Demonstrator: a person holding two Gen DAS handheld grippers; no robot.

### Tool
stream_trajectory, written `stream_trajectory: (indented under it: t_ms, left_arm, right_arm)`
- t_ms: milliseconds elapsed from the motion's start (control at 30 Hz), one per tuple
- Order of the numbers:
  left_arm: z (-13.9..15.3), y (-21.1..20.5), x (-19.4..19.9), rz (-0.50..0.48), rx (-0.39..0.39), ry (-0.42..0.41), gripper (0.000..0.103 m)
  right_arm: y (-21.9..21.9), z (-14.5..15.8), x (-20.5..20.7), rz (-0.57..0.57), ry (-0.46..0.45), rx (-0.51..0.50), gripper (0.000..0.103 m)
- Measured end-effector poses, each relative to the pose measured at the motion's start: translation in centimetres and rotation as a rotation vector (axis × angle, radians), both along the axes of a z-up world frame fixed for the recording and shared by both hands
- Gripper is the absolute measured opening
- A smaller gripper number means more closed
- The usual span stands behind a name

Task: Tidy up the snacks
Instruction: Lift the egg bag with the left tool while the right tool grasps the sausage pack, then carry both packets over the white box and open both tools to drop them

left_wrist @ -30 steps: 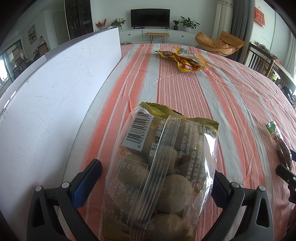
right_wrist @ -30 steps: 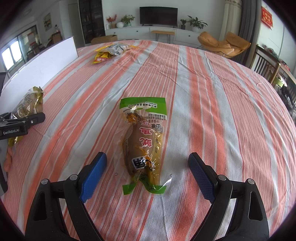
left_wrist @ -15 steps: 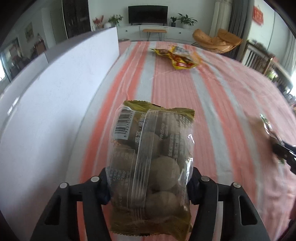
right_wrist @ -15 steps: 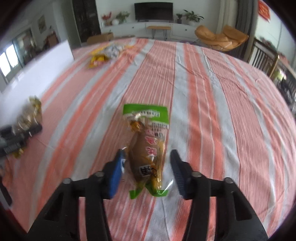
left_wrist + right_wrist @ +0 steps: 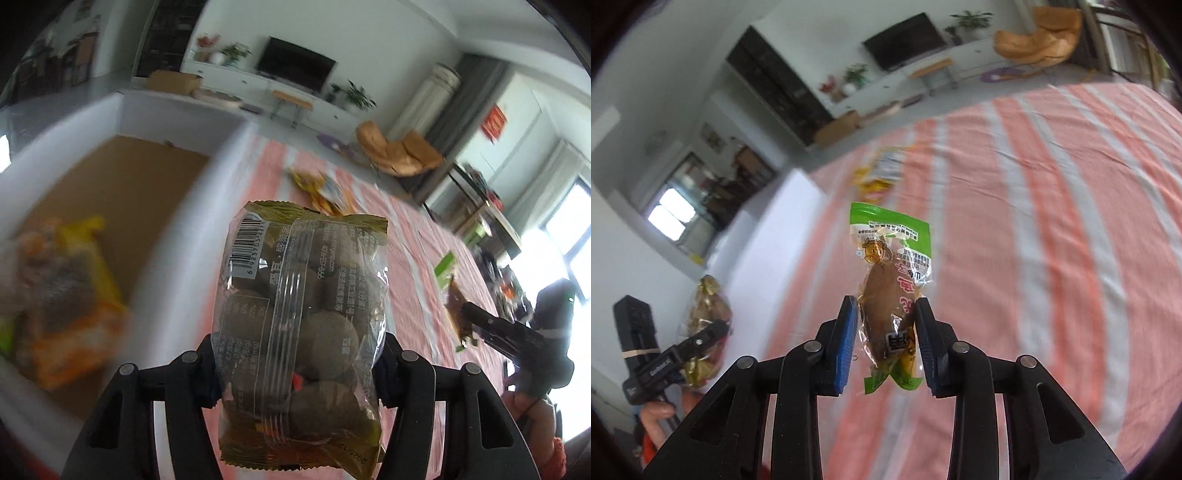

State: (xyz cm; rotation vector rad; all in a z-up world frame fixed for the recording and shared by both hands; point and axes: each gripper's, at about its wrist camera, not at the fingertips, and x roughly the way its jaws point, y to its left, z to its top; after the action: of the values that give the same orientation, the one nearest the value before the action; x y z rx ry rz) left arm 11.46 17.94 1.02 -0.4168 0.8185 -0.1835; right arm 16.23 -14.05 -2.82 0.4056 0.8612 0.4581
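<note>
Meanwhile, left gripper (image 5: 297, 363) jaws clamp an egg bag (image 5: 301, 325), right gripper (image 5: 886, 345) jaws a green-topped pouch (image 5: 890, 291), beside a white box (image 5: 177, 206).

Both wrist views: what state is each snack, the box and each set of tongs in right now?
Left tongs: shut on bag of brown balls, lifted.
Right tongs: shut on green-topped packet, lifted.
White box: open, snacks inside.
Yellow packets: lying on the tablecloth.
</note>
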Motion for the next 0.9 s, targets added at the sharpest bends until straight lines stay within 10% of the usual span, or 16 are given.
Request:
stream_trajectory:
  t_ms: [200,333,467,567,767,900]
  left_arm:
    - [2.9,10.8,-1.0,0.256,0.15,-0.002,0.061]
    - [2.1,16.0,-1.6,0.421,0.279,0.042,0.09]
    - [0.7,17.8,-2.8,0.473,0.315,0.088,0.095]
    - [0.3,17.0,-4.2,0.473,0.299,0.063,0.096]
    - [1.8,9.0,-3.3,0.257,0.262,-0.01,0.096]
    - [2.9,0.4,0.0,0.052,0.26,-0.052,0.102]
  right_arm:
    - [12.0,6.7,0.9,0.248,-0.076,0.12,0.033]
    - [22.2,8.2,1.7,0.433,-0.065,0.198,0.036]
    - [27.2,7.1,2.3,0.497,-0.024,0.221,0.073]
    - [24.7,5.4,2.1,0.446,-0.074,0.166,0.08]
    - [12.3,-4.4,2.0,0.2,-0.118,-0.451,0.081]
    - [2.9,-7.8,0.9,0.061,-0.069,-0.586,0.081]
